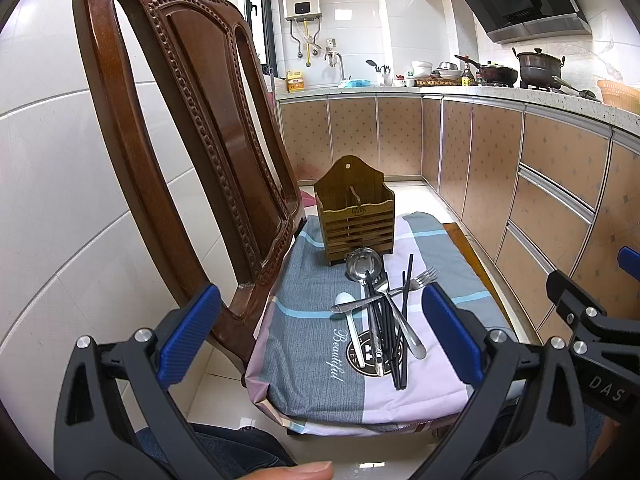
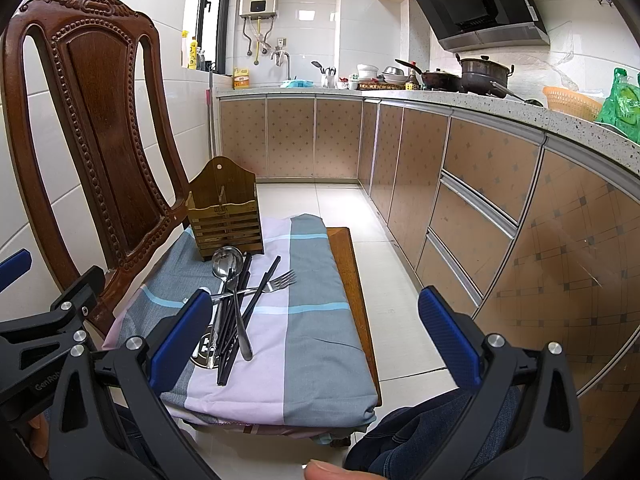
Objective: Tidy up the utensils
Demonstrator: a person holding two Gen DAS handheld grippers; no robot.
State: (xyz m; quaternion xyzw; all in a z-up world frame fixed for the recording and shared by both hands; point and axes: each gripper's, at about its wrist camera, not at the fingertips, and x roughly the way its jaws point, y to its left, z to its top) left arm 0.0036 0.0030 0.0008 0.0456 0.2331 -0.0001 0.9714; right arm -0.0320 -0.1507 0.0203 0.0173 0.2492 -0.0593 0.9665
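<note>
A pile of utensils lies on the cloth-covered chair seat (image 1: 304, 340): a steel ladle (image 1: 362, 266), a fork (image 1: 420, 279), a white spoon (image 1: 346, 304) and several black chopsticks (image 1: 394, 340). A slatted wooden utensil holder (image 1: 355, 216) stands upright behind them, empty as far as I can see. My left gripper (image 1: 320, 332) is open and empty, held in front of the pile. My right gripper (image 2: 316, 340) is open and empty, to the right of the pile (image 2: 236, 300); the holder (image 2: 225, 216) is far left of it.
The carved wooden chair back (image 1: 188, 120) rises on the left of the seat. Kitchen cabinets (image 2: 480, 200) and a counter with pots run along the right. Tiled floor (image 2: 380, 260) lies between chair and cabinets. The person's knees in jeans (image 2: 404, 440) are below.
</note>
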